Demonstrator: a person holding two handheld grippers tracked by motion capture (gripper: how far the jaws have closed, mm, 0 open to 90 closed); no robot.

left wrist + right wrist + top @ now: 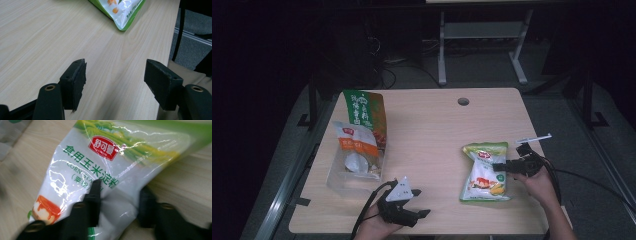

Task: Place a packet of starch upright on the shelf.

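Note:
A green and white corn starch bag (484, 172) lies at the right of the wooden table (432, 130). My right gripper (501, 169) comes at it from the right, and its jaws pinch a fold of the bag (100, 157) between them, so the right gripper (120, 195) is shut on it. The bag looks squeezed in at its middle. Near the front edge my left gripper (422, 202) is held open over bare wood, and nothing sits between the jaws of the left gripper (115, 75). A corner of the bag (120, 10) lies ahead of it.
A clear plastic box (343, 181) stands at the left with an orange and white packet (357, 142) in it. A green and orange packet (364, 110) lies behind the box. A cable hole (463, 101) is at the back of the table.

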